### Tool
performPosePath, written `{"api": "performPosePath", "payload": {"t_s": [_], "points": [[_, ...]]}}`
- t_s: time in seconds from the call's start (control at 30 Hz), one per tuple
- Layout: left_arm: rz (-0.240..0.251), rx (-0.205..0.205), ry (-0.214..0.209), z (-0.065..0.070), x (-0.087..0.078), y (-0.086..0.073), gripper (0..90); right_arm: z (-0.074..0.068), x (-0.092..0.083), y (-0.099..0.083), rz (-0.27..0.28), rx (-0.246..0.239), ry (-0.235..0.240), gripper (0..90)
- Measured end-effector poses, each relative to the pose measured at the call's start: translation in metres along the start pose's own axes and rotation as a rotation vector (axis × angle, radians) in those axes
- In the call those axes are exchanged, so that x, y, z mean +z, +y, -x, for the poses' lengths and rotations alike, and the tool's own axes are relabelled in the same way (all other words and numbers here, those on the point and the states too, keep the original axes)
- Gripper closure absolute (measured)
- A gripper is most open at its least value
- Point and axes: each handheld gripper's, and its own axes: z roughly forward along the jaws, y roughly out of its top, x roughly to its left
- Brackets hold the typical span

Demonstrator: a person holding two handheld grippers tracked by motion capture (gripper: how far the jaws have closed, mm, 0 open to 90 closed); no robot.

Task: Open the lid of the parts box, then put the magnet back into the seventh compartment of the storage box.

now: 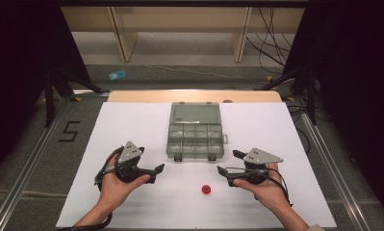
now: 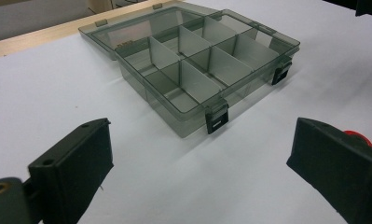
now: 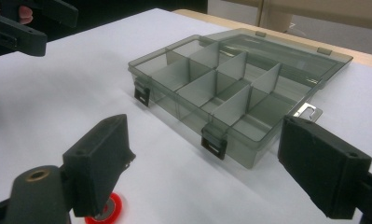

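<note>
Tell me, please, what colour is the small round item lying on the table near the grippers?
Red; the small round item shows best in the high view, between the two grippers.

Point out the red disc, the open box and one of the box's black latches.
red disc [image 1: 206, 189], high view, on its top face.
box [image 2: 188, 100], left gripper view, on a near compartment's floor.
latch [image 3: 214, 143], right gripper view, on the near clasp's front.

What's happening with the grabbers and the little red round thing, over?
Left gripper and right gripper open, empty. Small red round cap on white table, untouched. Smoky clear plastic compartment box open beyond. Nothing in the way.
</note>
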Motion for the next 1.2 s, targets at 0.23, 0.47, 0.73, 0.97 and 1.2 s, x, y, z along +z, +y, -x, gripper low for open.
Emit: {"api": "performPosePath", "payload": {"t_s": [0.23, 0.47, 0.73, 0.97, 1.2], "points": [[0.024, -0.01, 0.004, -0.001, -0.001, 0.001, 4.5, -0.003, -0.001, 0.0, -0.006, -0.004, 0.016, 17.3], [0.029, -0.027, 0.0, -0.001, 0.0, 0.001, 4.4, -0.011, -0.001, -0.003, -0.053, -0.02, 0.066, 17.8], [0.027, -0.035, 0.007, -0.001, -0.001, 0.0, 4.4, -0.027, 0.007, -0.009, -0.135, -0.066, 0.156, 19.9], [0.025, -0.032, 0.012, -0.001, -0.001, -0.001, 4.5, -0.038, 0.02, -0.016, -0.213, -0.098, 0.197, 22.1], [0.014, -0.034, 0.008, -0.002, 0.003, -0.002, 4.5, -0.041, 0.026, -0.021, -0.262, -0.108, 0.211, 23.3]]}}
